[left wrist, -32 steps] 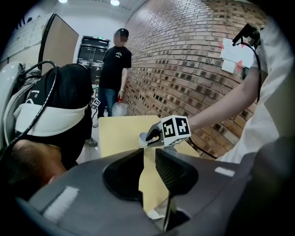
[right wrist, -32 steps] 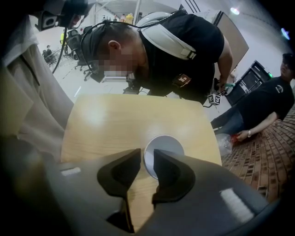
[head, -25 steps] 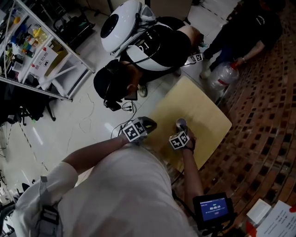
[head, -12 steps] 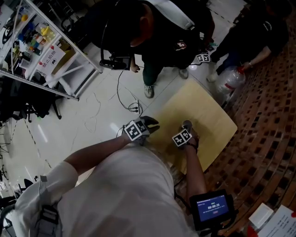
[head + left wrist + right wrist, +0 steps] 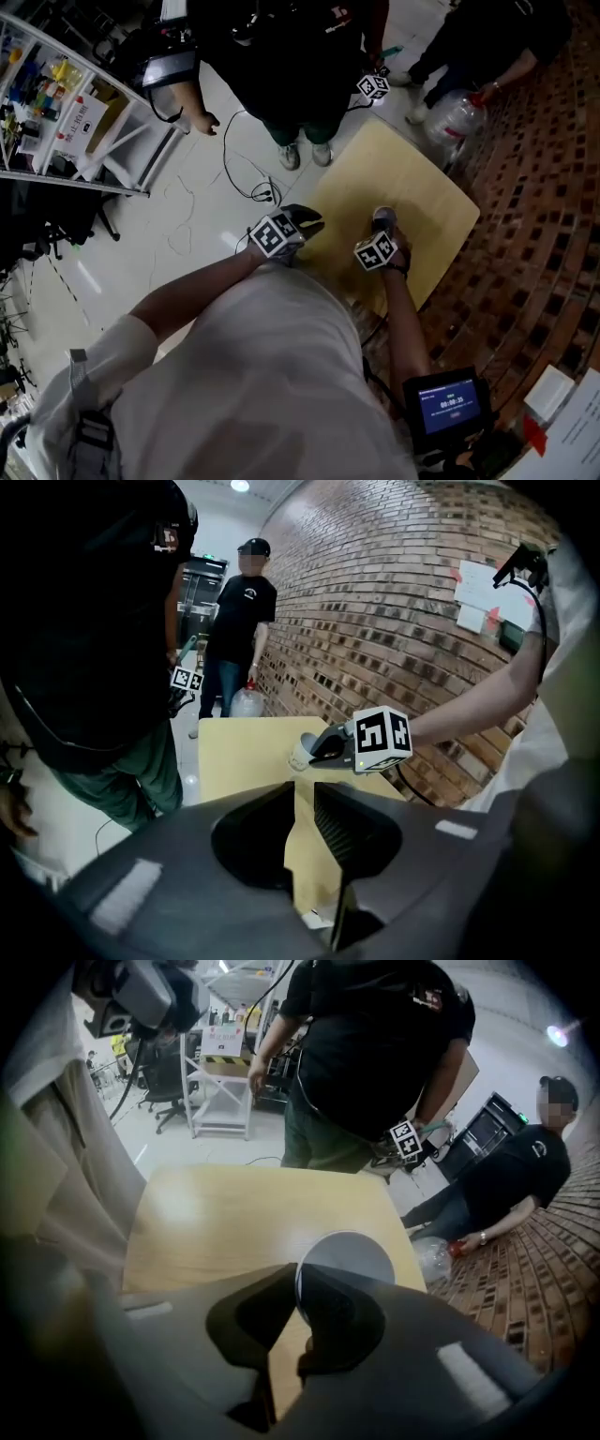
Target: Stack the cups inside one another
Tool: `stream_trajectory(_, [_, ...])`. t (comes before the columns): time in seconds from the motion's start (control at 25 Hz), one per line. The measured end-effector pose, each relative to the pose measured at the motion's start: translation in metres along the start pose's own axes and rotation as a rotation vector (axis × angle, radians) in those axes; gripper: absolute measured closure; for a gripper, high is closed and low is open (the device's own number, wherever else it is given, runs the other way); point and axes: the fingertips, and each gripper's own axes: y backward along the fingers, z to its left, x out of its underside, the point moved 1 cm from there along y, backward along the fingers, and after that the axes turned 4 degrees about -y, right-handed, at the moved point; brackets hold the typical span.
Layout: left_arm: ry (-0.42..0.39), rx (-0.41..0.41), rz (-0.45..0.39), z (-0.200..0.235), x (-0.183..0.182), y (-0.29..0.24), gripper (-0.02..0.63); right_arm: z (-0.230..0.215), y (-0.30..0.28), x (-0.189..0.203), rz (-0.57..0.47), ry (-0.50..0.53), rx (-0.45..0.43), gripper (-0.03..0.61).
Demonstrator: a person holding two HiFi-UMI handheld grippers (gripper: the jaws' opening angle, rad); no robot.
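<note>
The right gripper (image 5: 294,1279) has just been clamped onto the cup (image 5: 349,1251), seemingly by its rim, so a lift looks ready, while the left gripper (image 5: 302,803) is held narrowly parted, empty.

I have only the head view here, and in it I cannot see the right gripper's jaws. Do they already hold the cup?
Observer: Yes. In the right gripper view the right gripper has just closed, and its jaws pinch the rim of the cup.
Operator: And the other one, does it hold something too?
Observer: No. The left gripper has just opened a little, and between its jaws only the table shows.
</note>
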Motion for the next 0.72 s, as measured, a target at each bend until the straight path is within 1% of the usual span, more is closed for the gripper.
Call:
stream_trajectory(0.08, [-0.013,0.027,0.002,-0.009,-0.003,-0.007,0.528,-0.002,0.018,0.004,-0.021,-0.025,0.022,0.565])
stream_trajectory(0.24, [-0.036,0.048,0.031,-0.014,0.001,-0.019,0.528,-0.010,0.051,-0.003,-0.078,-0.065,0.061,0.565])
stream_trajectory(0.4, [-0.046,0.080,-0.003,-0.024,-0.014,-0.026,0.529,-0.011,0.082,-0.002,-0.112,-0.105,0.090,0.565])
stream_trajectory(0.52, [-0.056,0.096,0.013,-0.030,-0.014,-0.033,0.529,-0.009,0.104,0.002,-0.130,-0.118,0.100,0.565])
stream_trajectory(0.72, [-0.070,0.115,0.005,-0.039,-0.020,-0.042,0.529,0.004,0.131,0.016,-0.136,-0.136,0.098,0.565])
